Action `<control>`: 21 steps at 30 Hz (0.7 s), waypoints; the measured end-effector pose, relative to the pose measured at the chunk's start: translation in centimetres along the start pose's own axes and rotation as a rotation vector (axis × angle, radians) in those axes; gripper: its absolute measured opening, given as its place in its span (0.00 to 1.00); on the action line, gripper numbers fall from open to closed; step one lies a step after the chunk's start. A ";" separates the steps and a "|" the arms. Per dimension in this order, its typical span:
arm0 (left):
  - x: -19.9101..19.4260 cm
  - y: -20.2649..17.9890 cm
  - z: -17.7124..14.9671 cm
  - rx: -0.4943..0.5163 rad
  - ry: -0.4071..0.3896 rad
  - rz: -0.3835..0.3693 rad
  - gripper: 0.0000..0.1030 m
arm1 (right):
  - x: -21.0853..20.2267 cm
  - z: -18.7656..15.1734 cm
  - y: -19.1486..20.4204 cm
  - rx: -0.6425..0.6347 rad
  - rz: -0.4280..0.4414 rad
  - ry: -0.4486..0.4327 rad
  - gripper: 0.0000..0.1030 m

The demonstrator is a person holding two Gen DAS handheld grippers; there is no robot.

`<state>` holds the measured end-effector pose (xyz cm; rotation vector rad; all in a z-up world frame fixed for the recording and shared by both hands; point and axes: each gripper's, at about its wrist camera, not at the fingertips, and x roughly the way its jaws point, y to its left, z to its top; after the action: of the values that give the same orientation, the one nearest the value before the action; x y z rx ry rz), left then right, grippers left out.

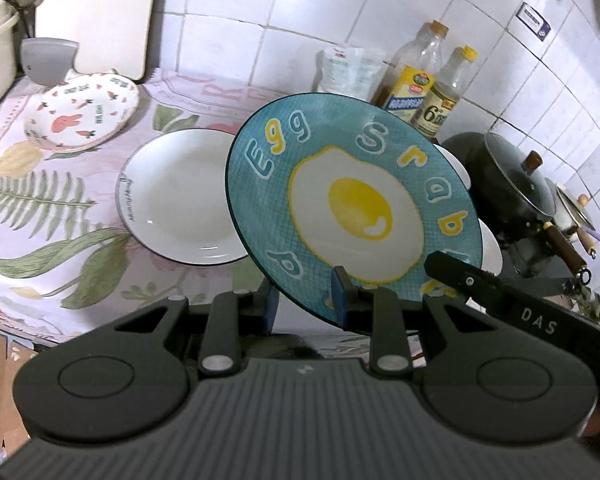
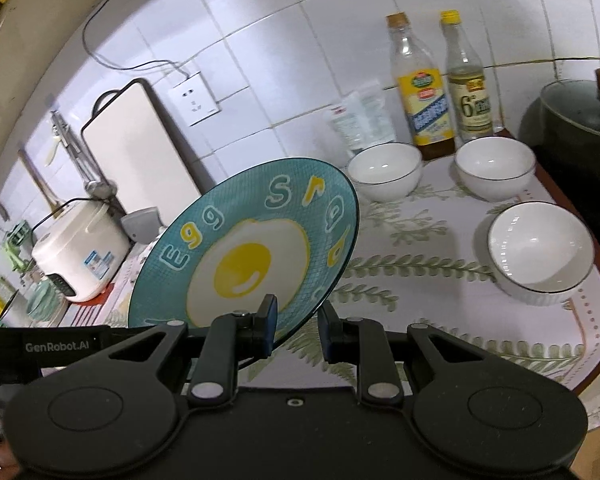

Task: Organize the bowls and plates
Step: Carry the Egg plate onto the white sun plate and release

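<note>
A blue plate (image 1: 352,200) (image 2: 244,248) with a fried-egg picture hangs tilted above the floral tablecloth, held at its near rim from two sides. My left gripper (image 1: 304,300) is shut on the rim, one pad behind it and one in front. My right gripper (image 2: 298,326) is shut on the rim further along, and its finger (image 1: 460,276) shows in the left wrist view. On the cloth lie a white plate (image 1: 180,196) and a bunny-print plate (image 1: 80,110). Three white bowls (image 2: 384,168) (image 2: 496,166) (image 2: 540,248) stand to the right.
Two bottles (image 2: 424,92) (image 2: 468,88) and a packet (image 2: 360,120) stand by the tiled wall. A dark lidded pot (image 2: 580,120) sits at the right on the stove. A rice cooker (image 2: 80,248) and a cutting board (image 2: 140,148) are at the left. The table's edge (image 2: 596,356) runs near right.
</note>
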<state>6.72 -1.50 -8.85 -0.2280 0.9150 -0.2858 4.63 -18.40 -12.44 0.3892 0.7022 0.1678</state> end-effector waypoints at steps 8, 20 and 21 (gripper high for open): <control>-1.3 3.6 -0.1 -0.069 -0.012 0.032 0.25 | 2.4 0.1 3.0 -0.039 0.040 0.041 0.25; 1.9 8.8 0.7 -0.146 0.019 0.061 0.25 | 8.3 0.2 5.1 -0.075 0.044 0.118 0.25; 2.4 9.1 0.8 -0.148 0.022 0.062 0.25 | 8.8 0.3 5.1 -0.073 0.043 0.128 0.25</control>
<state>10.06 6.30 -13.04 -0.3330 0.9648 -0.1633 11.37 -11.36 -15.46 0.3261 0.8121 0.2603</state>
